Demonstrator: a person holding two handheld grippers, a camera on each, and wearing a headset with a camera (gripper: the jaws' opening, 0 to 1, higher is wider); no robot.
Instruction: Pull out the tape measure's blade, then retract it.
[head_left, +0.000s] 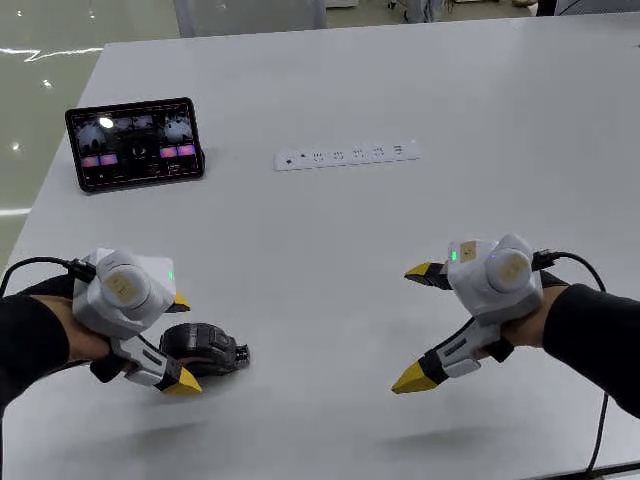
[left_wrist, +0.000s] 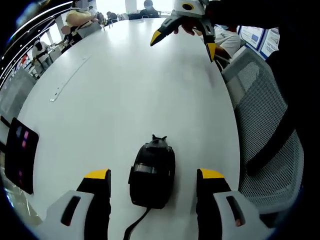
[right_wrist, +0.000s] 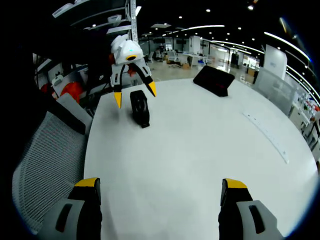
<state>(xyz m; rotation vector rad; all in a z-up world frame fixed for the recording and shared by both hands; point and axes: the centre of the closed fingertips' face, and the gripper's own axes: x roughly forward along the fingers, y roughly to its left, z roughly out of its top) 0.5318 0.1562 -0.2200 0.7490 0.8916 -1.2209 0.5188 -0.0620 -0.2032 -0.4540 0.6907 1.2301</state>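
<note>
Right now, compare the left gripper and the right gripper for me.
The left gripper has the tape measure between its jaws; the right gripper has only bare table between its own. The left gripper works on the tablet's side of the table, the right gripper on the far side. Both stand open, with yellow-tipped jaws.

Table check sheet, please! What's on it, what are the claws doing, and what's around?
Surface: white table.
Job's things: black tape measure lying flat, blade not pulled out.
Clutter: tablet with lit screen; white power strip.
Claws: left claw open, one jaw on each side of the tape measure, not touching it; right claw open, holding nothing.
Cables: black cable behind the left claw, another behind the right.
Surroundings: mesh chair beside the table.
</note>
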